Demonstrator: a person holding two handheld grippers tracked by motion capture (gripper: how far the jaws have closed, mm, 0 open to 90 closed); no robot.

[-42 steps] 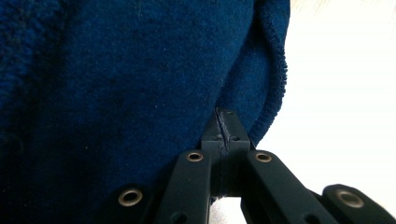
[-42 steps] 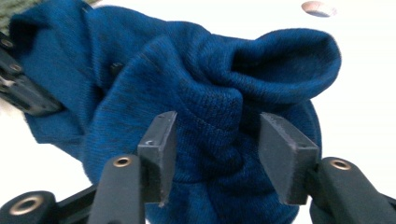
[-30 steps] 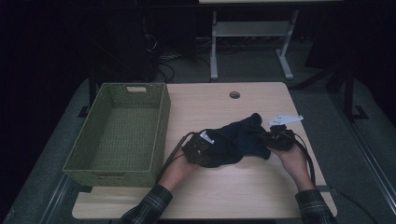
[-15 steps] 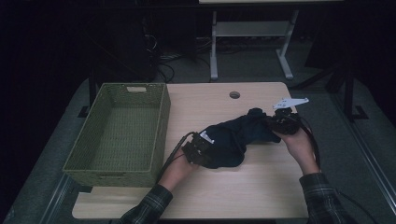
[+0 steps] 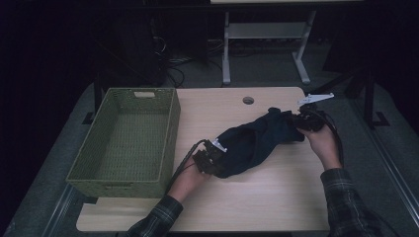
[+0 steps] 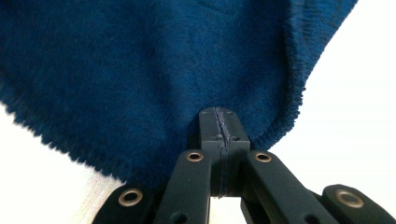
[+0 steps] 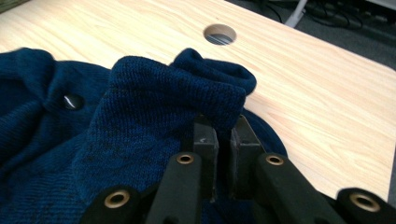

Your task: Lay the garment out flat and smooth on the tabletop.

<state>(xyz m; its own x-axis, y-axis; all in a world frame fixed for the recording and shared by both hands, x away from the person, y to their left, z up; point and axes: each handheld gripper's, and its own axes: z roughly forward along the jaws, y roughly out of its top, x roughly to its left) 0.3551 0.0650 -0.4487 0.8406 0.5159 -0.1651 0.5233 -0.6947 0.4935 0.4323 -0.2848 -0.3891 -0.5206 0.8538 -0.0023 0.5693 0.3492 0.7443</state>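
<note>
On table (image 5: 257,197), both claws clamp the blue garment (image 5: 257,140).

In the high view the dark blue garment (image 5: 257,140) is a bunched heap — sleeves, collar or front cannot be told apart, and the tabletop beneath it is covered. The left gripper (image 5: 216,165) has its jaw tips buried under the cloth's near edge. In the left gripper view the fabric runs off the top and left edges. The person's forearms (image 5: 346,197) are cut off at the bottom — nothing above the plaid sleeves shows.
</note>
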